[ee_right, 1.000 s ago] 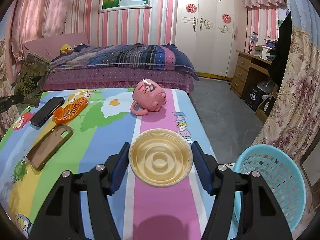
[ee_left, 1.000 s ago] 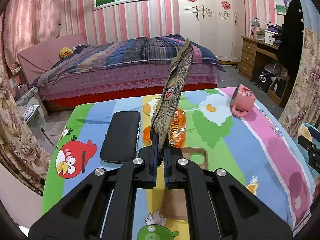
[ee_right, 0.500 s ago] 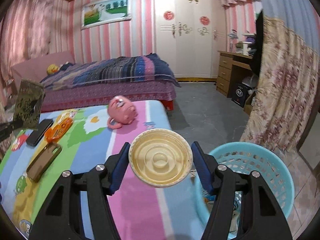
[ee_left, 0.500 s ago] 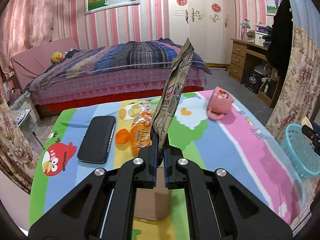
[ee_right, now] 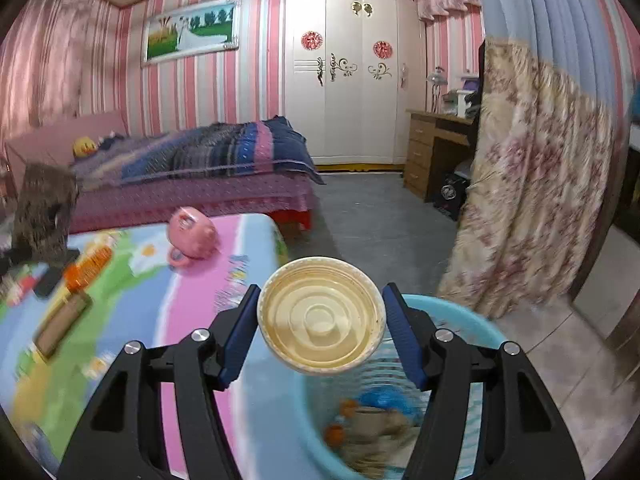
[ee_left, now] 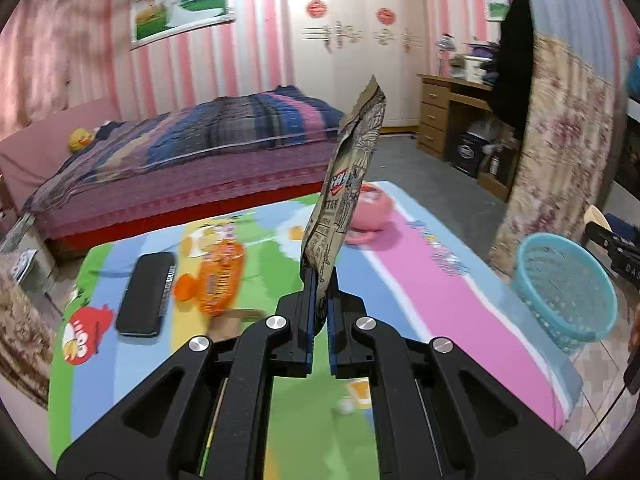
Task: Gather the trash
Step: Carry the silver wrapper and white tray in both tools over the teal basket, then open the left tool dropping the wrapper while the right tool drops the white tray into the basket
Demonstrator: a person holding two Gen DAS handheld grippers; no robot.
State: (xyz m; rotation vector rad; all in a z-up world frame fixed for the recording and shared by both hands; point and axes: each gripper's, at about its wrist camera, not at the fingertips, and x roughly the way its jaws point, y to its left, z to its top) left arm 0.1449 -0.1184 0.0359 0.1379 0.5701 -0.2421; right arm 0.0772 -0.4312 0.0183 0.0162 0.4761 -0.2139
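Holding two items over a table point(ee_left: 432, 280) with a cartoon-bird cloth, in a pink-striped bedroom with bed point(ee_left: 208, 148) and wardrobe point(ee_right: 344, 72). My left gripper point(ee_left: 319, 312): jaws pinched tight on an upright snack wrapper point(ee_left: 352, 172), print too blurred to read. My right gripper point(ee_right: 320, 320): half-spread, clamping a round cup point(ee_right: 322, 316) above the blue basket point(ee_right: 472, 324). Remaining on cloth: orange packet point(ee_left: 220, 280), lettering unreadable.

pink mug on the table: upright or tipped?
Tipped. The pink mug lies on its side on the table, handle resting on the cloth.
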